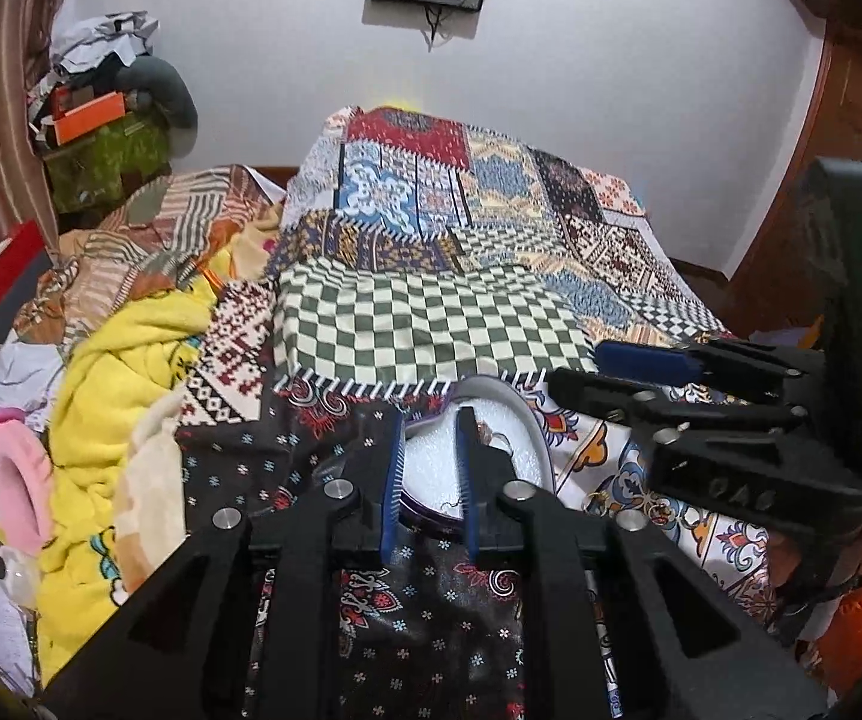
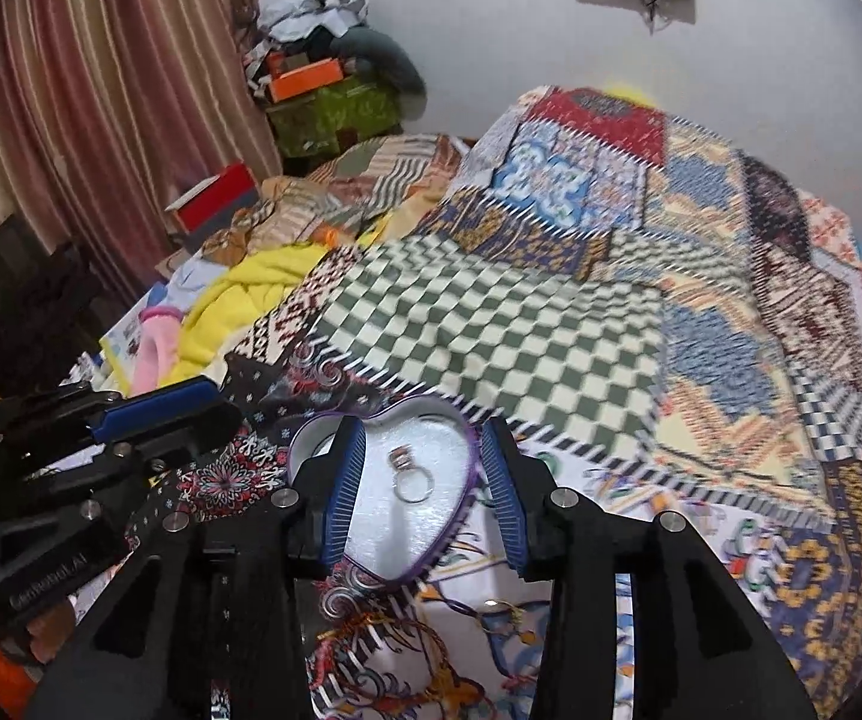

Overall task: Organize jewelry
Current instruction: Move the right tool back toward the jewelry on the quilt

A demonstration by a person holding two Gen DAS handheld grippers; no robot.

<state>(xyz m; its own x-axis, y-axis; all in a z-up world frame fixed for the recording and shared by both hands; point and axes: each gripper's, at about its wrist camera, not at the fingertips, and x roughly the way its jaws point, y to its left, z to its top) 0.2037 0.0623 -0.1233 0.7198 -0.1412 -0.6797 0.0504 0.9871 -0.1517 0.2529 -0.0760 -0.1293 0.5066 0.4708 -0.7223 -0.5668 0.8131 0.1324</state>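
Note:
A heart-shaped tin with a purple rim and white lining lies open on the patterned bedspread. Inside it rests a silver ring with a small stacked top. My right gripper hovers over the tin, open wide, with one blue pad on each side of the heart. My left gripper is open too, and the tin shows between its fingers. A ring sits by its right finger. The right gripper shows side-on at the right of the left wrist view. The left gripper appears at the left.
Gold jewelry pieces lie loose on the cloth just in front of the tin, also seen as a gold piece. A folded patchwork quilt rises behind the tin. Yellow blanket, pink item and boxes crowd the left.

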